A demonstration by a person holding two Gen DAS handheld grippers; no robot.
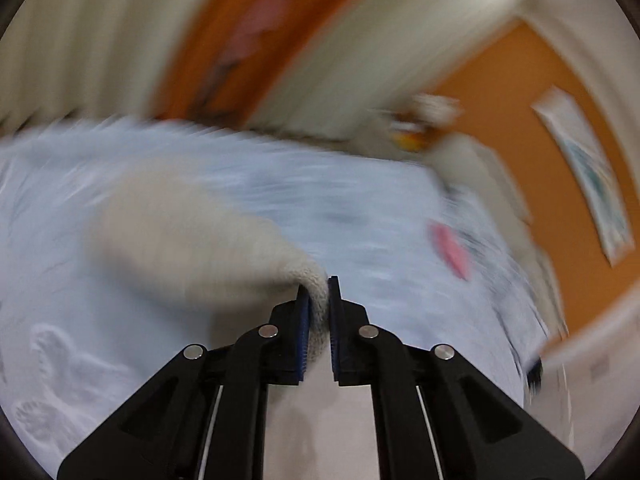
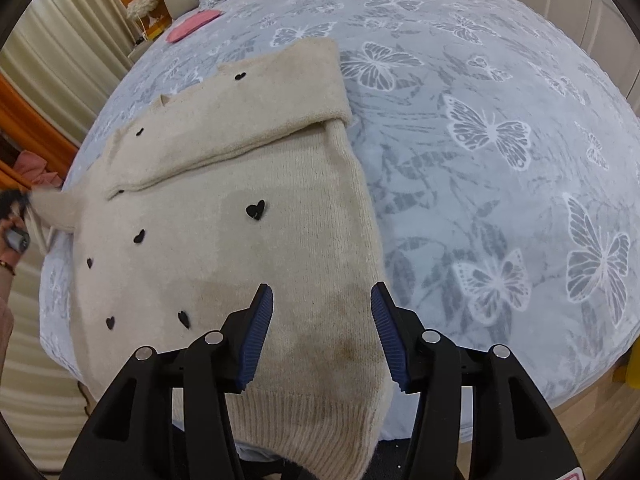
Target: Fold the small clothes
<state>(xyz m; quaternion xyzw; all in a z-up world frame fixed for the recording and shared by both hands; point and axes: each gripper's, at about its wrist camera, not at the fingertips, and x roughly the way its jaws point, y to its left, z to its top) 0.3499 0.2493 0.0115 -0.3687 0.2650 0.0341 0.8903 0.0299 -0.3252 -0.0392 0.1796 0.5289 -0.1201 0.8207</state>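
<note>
on the bed [image 2: 480, 128]: left claw [image 1: 318, 300] pinched on sweater [image 2: 240, 208] sleeve to fold it; right claw [image 2: 322, 320] wide open, holding nothing, above hem.

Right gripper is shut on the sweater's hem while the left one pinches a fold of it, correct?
Not quite. The right gripper is open, hovering over the cream sweater near its hem, as the right wrist view shows. The left gripper does pinch a fold.
</note>
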